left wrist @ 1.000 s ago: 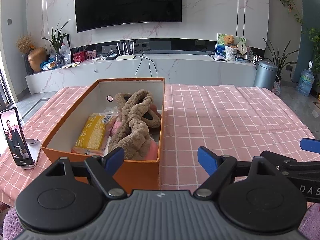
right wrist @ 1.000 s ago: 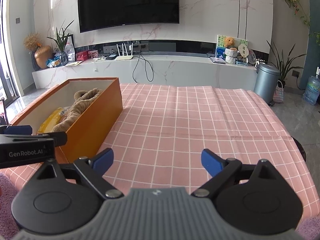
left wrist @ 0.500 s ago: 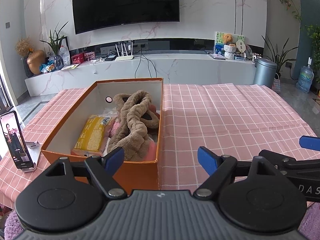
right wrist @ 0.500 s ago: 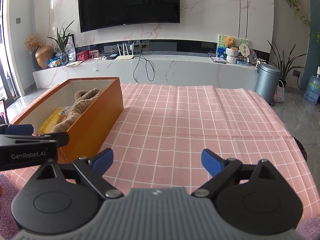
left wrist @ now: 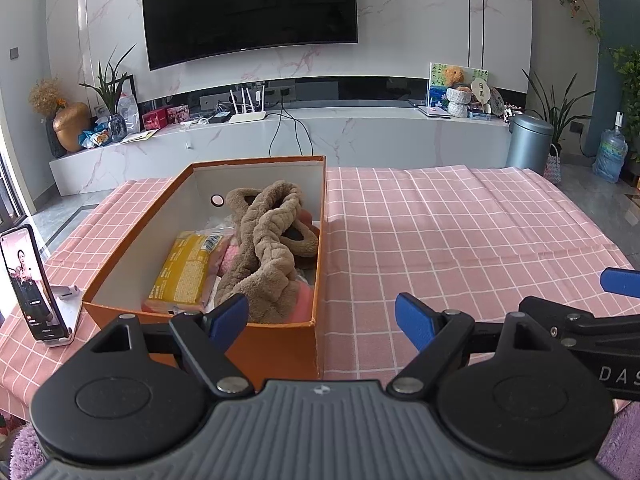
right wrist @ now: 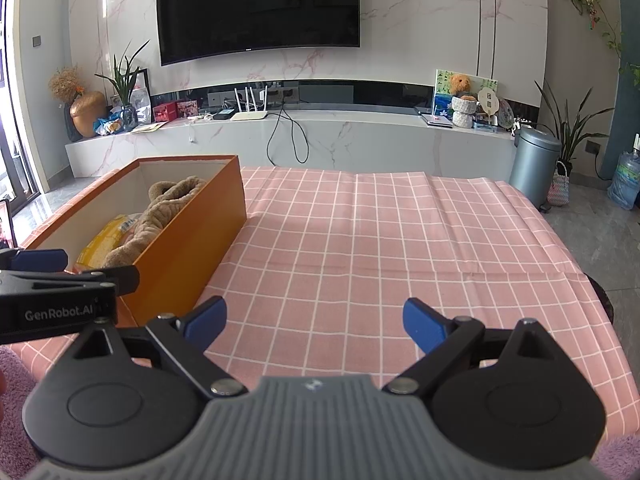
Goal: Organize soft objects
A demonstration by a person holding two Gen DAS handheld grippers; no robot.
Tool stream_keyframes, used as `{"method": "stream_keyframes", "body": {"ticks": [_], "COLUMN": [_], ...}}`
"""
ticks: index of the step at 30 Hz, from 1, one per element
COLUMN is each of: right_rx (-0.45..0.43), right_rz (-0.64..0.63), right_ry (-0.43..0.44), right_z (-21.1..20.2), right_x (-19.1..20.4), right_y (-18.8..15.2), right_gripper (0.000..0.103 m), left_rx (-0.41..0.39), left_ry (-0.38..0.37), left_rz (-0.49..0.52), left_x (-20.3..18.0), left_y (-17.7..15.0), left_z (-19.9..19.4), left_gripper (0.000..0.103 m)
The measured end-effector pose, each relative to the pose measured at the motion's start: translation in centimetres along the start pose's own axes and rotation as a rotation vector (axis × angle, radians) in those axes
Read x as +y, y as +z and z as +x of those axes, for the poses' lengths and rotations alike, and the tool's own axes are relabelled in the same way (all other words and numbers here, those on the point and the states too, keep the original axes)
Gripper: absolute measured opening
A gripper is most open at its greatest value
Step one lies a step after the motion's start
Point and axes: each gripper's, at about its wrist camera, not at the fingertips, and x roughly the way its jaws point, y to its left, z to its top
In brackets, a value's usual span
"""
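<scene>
Currently both grippers hover at the near edge of the table, empty, jaws spread wide: left gripper [left wrist: 322, 316], right gripper [right wrist: 314, 320]. Landmark is the orange box [left wrist: 276, 344], long axis running away from the cameras toward the TV wall. Soft items already sit inside it: a brown plush piece [left wrist: 268, 248] draped lengthwise along the box's right wall, a yellow pack [left wrist: 186, 270] to its left against the box's left-hand side, something pink [left wrist: 300, 298] under the plush at the near end. Right of the box, the pink checked tablecloth [right wrist: 400, 248] shows no loose soft item. Left of the box a phone on a stand [left wrist: 30, 280]. Left gripper sits directly in front of the box's near wall, right gripper off to the box's right, so left is nearer for any tuck-in. Judgement: task looks near done; any remaining move is straight ahead and down into the box.
</scene>
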Motion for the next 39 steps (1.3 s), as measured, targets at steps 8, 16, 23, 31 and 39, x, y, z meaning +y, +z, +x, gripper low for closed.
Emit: {"method": "stream_keyframes", "body": {"ticks": [8,16,23,31,39], "right_rx": [-0.005,-0.006,-0.006,-0.008,-0.009], "right_rz": [0.001,0.001,0.002,0.002,0.003], "right_ry": [0.0,0.0,0.0,0.0,-0.001], "right_z": [-0.05,-0.07,-0.06,-0.1,-0.13], "right_x": [-0.04,-0.07,-0.07,-0.07,-0.1], "right_y": [0.05,0.06,0.04,0.09,0.04], "right_gripper": [0.094,0.094,0.094,0.094,0.094], "left_rx": [-0.007,-0.006,-0.007,-0.006,-0.003], "left_ry": [-0.006,-0.009,-0.01,-0.01,-0.009], "left_rz": [0.003,0.006,0.006,0.007,0.009], "left_x": [0.08,-0.02,-0.06,-0.08,-0.06], "left_y": [-0.11,-0.11,-0.11,-0.12,-0.13], "left_z": [-0.08,-0.05,-0.07,-0.07,-0.02], "left_gripper": [0.097,0.097,0.097,0.097,0.097]}}
